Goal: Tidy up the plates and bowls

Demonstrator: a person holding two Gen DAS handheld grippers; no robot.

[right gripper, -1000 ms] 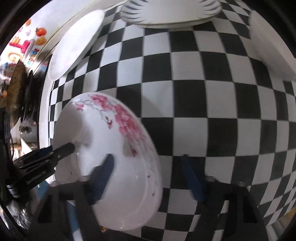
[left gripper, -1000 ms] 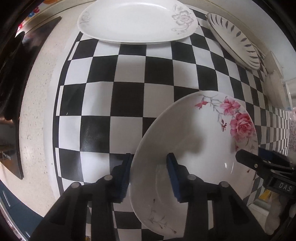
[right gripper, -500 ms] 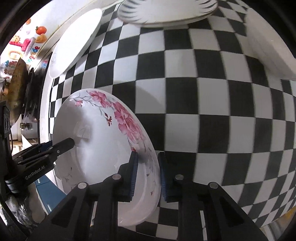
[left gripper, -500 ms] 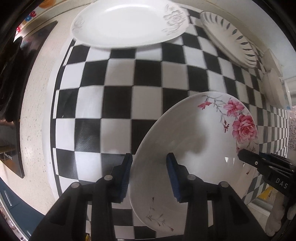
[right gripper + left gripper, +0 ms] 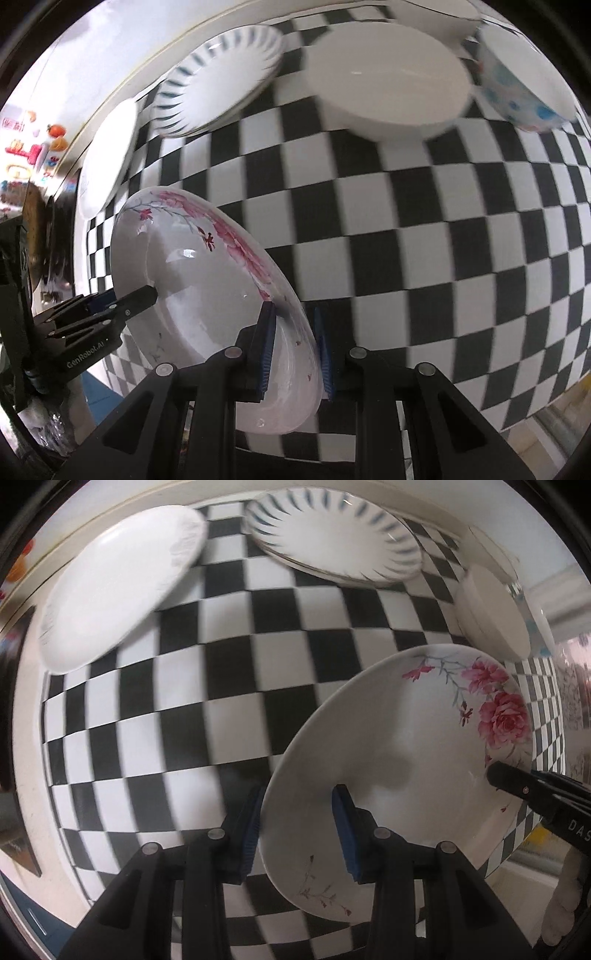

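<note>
**Rose plate held at both rims**

Over the checkered tabletop (image 5: 207, 686), closest to both cameras, a deep white rose plate (image 5: 399, 760) is gripped by two sets of tongs at once. Its glossy surface carries pink roses on a grey-green branch along one side of the rim and a thin dark sprig on the opposite side. Left tongs (image 5: 295, 830) are clamped on one rim, one blue pad inside the plate and one under it. Right tongs (image 5: 293, 350) pinch the opposite rim, blue pads pressing either face.

Farther back on the black-and-white squares sit a plain white plate (image 5: 118, 590) and a plate with dark blue rim strokes (image 5: 332, 539). Beyond, a plain white bowl (image 5: 388, 88) stands beside a bowl with blue dots (image 5: 524, 88).
</note>
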